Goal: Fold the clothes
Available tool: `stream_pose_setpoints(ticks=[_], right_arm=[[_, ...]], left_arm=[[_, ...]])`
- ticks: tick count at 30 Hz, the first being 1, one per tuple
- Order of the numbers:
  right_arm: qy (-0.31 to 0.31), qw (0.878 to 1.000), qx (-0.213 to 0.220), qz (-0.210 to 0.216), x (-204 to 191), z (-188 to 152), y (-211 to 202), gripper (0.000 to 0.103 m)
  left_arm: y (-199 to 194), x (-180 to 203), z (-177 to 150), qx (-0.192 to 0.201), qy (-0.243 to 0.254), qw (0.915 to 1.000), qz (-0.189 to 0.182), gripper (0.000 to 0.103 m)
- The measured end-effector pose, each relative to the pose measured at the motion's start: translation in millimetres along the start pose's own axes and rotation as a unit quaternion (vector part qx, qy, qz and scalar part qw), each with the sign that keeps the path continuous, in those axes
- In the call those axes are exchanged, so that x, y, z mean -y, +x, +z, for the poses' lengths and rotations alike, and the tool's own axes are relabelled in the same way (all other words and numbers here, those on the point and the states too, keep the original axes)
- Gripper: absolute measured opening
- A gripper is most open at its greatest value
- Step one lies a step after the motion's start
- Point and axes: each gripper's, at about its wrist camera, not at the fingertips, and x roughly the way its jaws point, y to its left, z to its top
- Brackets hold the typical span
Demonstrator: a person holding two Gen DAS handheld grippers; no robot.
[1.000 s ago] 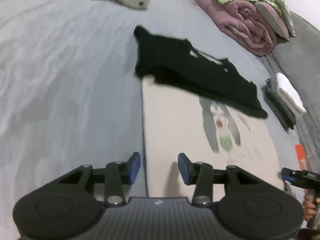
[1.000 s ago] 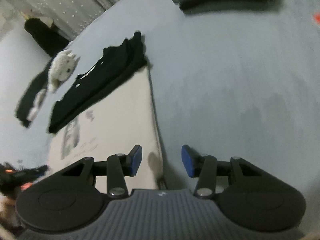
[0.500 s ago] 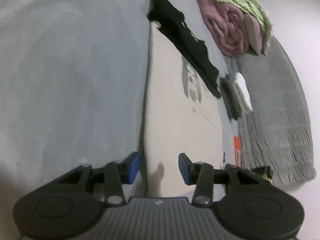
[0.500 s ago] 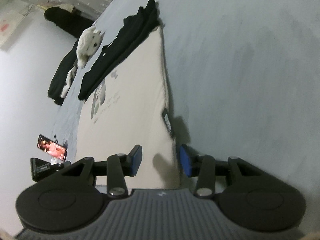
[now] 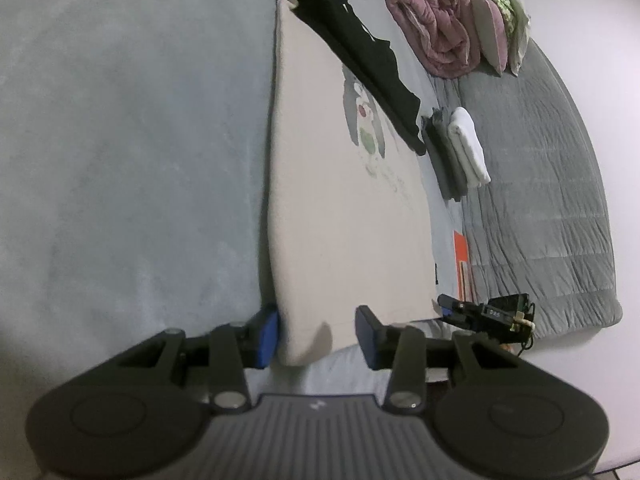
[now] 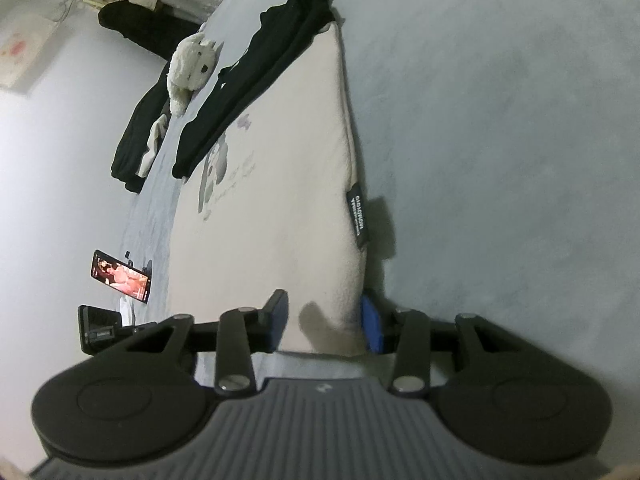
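Observation:
A cream T-shirt (image 5: 340, 200) with a faded print lies flat on the grey bed (image 5: 140, 160). A black garment (image 5: 360, 52) lies across its far end. My left gripper (image 5: 316, 336) is low at the shirt's near left corner. Its jaws are closing with the corner between them, and only the left pad touches the fabric. In the right wrist view the same shirt (image 6: 280, 200) shows a black side label (image 6: 357, 216). My right gripper (image 6: 324, 320) is at the near right corner, its jaws closing around the fabric without pinching it.
A stack of folded grey and white clothes (image 5: 460, 152) lies right of the shirt, beside rolled pink bedding (image 5: 432, 28) and a grey quilted blanket (image 5: 540, 200). A white plush toy (image 6: 192, 68), more dark clothes (image 6: 136, 136) and a lit phone (image 6: 120, 276) lie to the left.
Both grippers have dropped to the shirt's near hem and tilted downward. Their jaws have narrowed, and a shirt corner now lies between each pair.

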Motion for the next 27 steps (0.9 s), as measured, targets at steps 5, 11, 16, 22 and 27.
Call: stream_pose_setpoints(ticks=[5, 11, 16, 22, 27], right_arm=[[-0.003, 1.0, -0.018, 0.005, -1.5, -1.7, 3.9, 0.02], [-0.007, 1.0, -0.006, 0.02, -5.0, -1.2, 0.6, 0.013], [-0.007, 0.999, 0.017, 0.046, -6.8, 0.9, -8.5, 0.013], [0.012, 0.995, 0.057, 0.079, -9.2, 9.8, -14.8, 0.013], [0.04, 0.99, 0.102, 0.085, -9.4, 21.6, -14.8, 0.013]], left_arm=[[5.7, 0.1, -4.1, -0.026, 0.005, 0.9996, 0.002, 0.013], [-2.5, 3.3, -2.3, 0.001, 0.011, 0.9996, -0.026, 0.01], [-13.1, 7.2, -0.5, 0.032, 0.019, 0.9977, -0.058, 0.009], [-26.0, 14.7, 9.9, 0.1, 0.026, 0.9907, -0.089, 0.009], [-26.6, 16.3, 25.2, 0.158, -0.001, 0.9835, -0.089, 0.009]])
